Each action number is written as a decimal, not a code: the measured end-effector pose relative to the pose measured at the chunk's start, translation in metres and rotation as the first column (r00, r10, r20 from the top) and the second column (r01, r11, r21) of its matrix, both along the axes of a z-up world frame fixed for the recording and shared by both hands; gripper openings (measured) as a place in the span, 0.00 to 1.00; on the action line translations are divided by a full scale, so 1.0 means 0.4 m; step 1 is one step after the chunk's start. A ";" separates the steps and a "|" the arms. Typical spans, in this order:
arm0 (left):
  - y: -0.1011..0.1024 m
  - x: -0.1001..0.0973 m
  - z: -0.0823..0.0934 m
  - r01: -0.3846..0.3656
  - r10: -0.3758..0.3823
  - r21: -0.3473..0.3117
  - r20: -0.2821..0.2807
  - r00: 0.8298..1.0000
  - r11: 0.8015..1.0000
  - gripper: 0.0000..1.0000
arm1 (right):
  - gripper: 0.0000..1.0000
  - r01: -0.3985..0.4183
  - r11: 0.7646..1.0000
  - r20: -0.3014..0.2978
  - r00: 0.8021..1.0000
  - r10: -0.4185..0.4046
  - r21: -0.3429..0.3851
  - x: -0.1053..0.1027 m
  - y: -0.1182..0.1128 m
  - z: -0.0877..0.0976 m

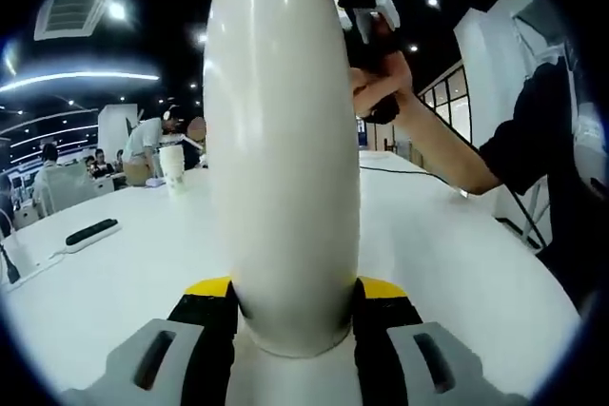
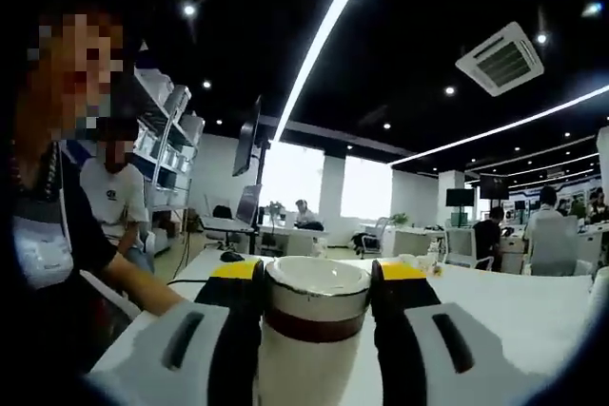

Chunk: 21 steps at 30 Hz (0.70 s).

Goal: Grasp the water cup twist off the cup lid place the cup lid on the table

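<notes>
The water cup [image 1: 284, 159] is a tall, cream-white cup with a smooth glossy wall, held up off the white table [image 1: 124, 273] rather than standing on it. In the left gripper view its rounded body sits between the yellow-tipped jaws of the left gripper [image 1: 290, 297], which pinch it at the sides low on the body. In the right gripper view the cup lid [image 2: 316, 303], a white cap with a silvery rim above a dark brown band, sits between the jaws of the right gripper [image 2: 317, 303], which close against it on both sides. The same gripper appears at the top of the left gripper view with a hand [image 1: 379, 78] wrapped round it. The cup looks stiff and hard, so it should take a firm squeeze, but the shiny curved wall is likely slippery and could turn in the jaws under a twist; the body wants a tight hold across its widest part, and the lid is best taken square on its rim. Farther off on the table stand a stack of paper cups [image 1: 173, 166] and, to the left, a power strip [image 1: 91, 232].
</notes>
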<state>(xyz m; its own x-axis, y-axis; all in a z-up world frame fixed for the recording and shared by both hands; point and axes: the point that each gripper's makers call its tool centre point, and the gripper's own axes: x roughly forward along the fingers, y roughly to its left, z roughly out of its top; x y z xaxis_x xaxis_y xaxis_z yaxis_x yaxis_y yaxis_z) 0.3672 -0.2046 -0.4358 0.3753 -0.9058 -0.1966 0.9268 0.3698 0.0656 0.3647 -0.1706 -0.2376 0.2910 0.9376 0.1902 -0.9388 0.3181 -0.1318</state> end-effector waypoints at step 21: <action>-0.033 0.001 0.092 0.034 -0.027 -0.158 0.045 0.999 0.987 0.54 | 0.47 0.047 0.998 0.005 0.999 -0.048 0.039 0.008 -0.002 -0.001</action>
<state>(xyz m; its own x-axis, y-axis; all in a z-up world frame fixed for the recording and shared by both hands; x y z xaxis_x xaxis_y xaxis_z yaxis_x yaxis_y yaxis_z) 0.3675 -0.2178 -0.3990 0.3522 -0.9353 -0.0341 0.9353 0.3505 0.0480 0.3679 -0.1715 -0.2382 0.3338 0.9145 0.2284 -0.9217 0.3675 -0.1242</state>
